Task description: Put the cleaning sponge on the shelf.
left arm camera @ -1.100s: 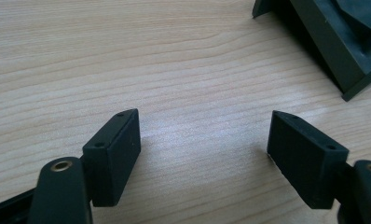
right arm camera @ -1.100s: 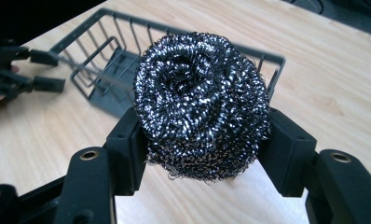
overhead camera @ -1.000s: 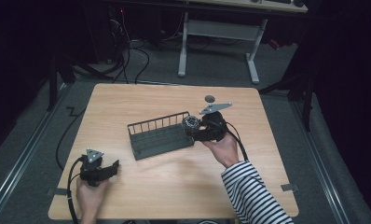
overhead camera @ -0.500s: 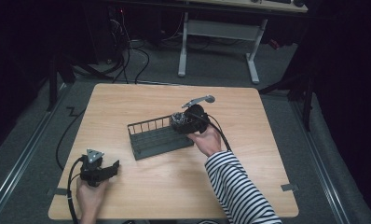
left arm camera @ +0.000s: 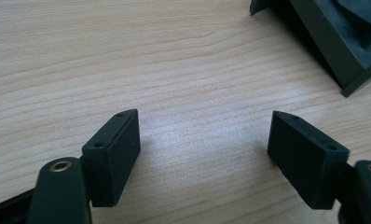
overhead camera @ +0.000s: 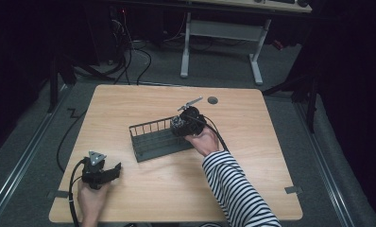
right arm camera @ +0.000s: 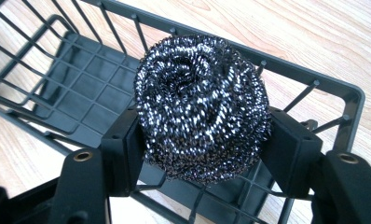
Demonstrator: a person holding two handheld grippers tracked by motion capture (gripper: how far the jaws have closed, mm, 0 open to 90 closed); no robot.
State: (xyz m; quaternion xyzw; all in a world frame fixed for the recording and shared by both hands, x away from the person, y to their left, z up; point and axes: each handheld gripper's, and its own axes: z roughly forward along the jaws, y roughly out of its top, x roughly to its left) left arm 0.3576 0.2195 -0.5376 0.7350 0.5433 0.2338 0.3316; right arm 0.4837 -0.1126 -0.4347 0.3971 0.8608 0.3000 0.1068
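Note:
A round steel wool scourer (right arm camera: 202, 102) sits between the pads of my right gripper (right arm camera: 204, 156), just above the right end of a dark green wire basket (right arm camera: 81, 88). Those jaws have just been opening, but both pads still touch the scourer's sides. In the high view the right gripper (overhead camera: 176, 126) hangs over the basket (overhead camera: 150, 144) near the table's middle. My left gripper (overhead camera: 114, 169) rests at the front left of the table. Its jaws (left arm camera: 204, 144) stand wide open over bare wood, with the basket's corner (left arm camera: 342, 51) at the upper right.
A round grommet hole (overhead camera: 212, 100) lies in the wooden tabletop (overhead camera: 252, 142) behind the right gripper. Black cables (overhead camera: 63, 142) trail off the table's left side to the floor. A white desk frame (overhead camera: 224, 33) stands beyond the far edge.
The right hand has carried the scourer leftward and down, from beside the basket's right end to over its inside. The left gripper has stayed where it was.

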